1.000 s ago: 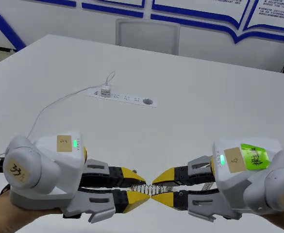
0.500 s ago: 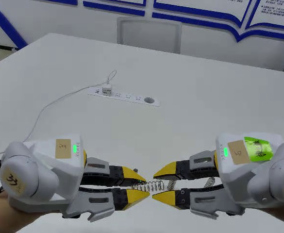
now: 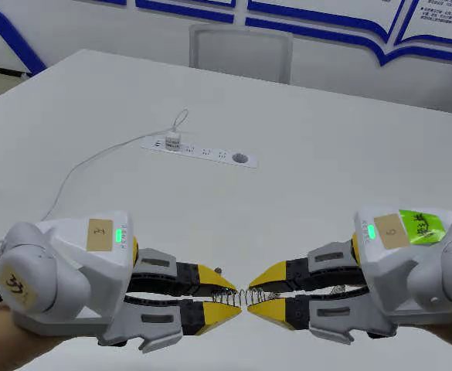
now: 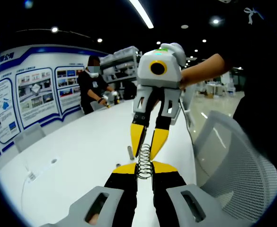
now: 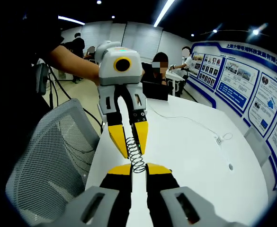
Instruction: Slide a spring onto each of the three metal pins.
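Where the two tongs meet tip to tip just above the white table (image 3: pixel 303 193), a small coil spring (image 4: pixel 144 160) bridges the gap between them. The left tongs (image 3: pixel 236 297) are clenched on one end of the spring, their yellow tips pinching the coils from both sides. The right tongs (image 3: pixel 249 294) are clamped on the other end in the same way. The spring runs roughly level from one pair of tips to the other, off the table surface.

From the left gripper view a short grey metal pin (image 4: pixel 130 152) stands upright on the table, just beside the right tongs' yellow fingers and apart from the spring.

Farther back on the table lies a white power strip (image 3: pixel 202 152), with a thin white cable (image 3: pixel 94 162) trailing away toward the left edge. A grey chair (image 3: pixel 241 50) stands at the table's far side, against a white wall with blue-bordered panels.
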`<state>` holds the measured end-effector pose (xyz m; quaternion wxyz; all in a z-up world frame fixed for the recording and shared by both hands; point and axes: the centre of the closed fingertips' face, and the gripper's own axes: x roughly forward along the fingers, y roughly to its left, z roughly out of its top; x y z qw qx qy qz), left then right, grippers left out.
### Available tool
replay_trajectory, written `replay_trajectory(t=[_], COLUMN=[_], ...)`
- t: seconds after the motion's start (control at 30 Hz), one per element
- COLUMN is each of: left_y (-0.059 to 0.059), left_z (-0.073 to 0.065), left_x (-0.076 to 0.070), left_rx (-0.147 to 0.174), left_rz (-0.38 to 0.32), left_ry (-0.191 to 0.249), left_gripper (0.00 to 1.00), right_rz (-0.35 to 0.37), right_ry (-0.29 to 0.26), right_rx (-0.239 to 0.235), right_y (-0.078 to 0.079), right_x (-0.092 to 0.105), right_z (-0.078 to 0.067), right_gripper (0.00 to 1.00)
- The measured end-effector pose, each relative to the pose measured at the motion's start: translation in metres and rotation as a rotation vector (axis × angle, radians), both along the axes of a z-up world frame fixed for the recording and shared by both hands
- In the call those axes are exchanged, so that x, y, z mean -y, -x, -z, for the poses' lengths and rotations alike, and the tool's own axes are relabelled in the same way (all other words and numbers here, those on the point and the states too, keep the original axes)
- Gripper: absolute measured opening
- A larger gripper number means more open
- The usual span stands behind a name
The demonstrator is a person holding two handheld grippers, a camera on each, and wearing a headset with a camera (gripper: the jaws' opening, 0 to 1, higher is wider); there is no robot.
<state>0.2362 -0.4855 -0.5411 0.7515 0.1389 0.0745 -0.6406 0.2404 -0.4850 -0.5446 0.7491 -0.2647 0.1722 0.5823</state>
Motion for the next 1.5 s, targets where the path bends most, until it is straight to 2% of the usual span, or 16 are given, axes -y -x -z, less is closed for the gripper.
replay_trajectory(t=[0.13, 0.23, 0.53, 0.6, 0.63, 0.8, 0.93, 1.13, 1.2, 1.3, 1.37, 1.5], left_y=[-0.001, -0.001, 0.005, 0.005, 0.005, 0.004, 0.005, 0.006, 0.008, 0.007, 0.008, 0.008], left_z=[0.0, 0.001, 0.001, 0.0, 0.0, -0.001, -0.003, -0.004, -0.002, 0.002, 0.002, 0.002], left_x=[0.0, 0.0, -0.003, -0.003, -0.004, -0.005, -0.006, -0.009, -0.007, -0.006, -0.006, -0.007], left_rx=[0.005, -0.011, -0.016, -0.027, -0.045, -0.048, -0.073, -0.071, -0.063, -0.043, -0.061, -0.053], left_rz=[0.002, -0.004, 0.005, -0.003, -0.01, -0.019, -0.02, -0.02, -0.014, -0.019, -0.015, -0.017], left_ry=[-0.004, 0.009, 0.017, 0.029, 0.043, 0.052, 0.069, 0.066, 0.057, 0.034, 0.04, 0.035], left_gripper=[0.1, 0.1, 0.1, 0.1, 0.11, 0.11, 0.11, 0.11, 0.11, 0.11, 0.11, 0.11], right_rz=[-0.01, -0.021, -0.056, -0.057, -0.054, -0.041, -0.029, -0.028, -0.033, -0.03, -0.033, -0.031], right_ry=[-0.01, -0.041, -0.083, -0.091, -0.1, -0.12, -0.163, -0.194, -0.262, -0.22, -0.227, -0.223], right_rx=[-0.004, -0.022, -0.066, -0.07, -0.075, -0.086, -0.107, -0.126, -0.163, -0.135, -0.139, -0.138], right_y=[0.002, 0.004, 0.013, 0.014, 0.014, 0.013, 0.014, 0.014, 0.018, 0.014, 0.015, 0.014], right_x=[-0.001, -0.004, -0.012, -0.013, -0.014, -0.016, -0.02, -0.026, -0.035, -0.038, -0.04, -0.042], right_z=[-0.005, -0.012, -0.019, -0.02, -0.022, -0.023, -0.028, -0.031, -0.039, -0.035, -0.036, -0.036], right_gripper=[0.11, 0.11, 0.11, 0.11, 0.11, 0.11, 0.11, 0.11, 0.11, 0.11, 0.11, 0.1])
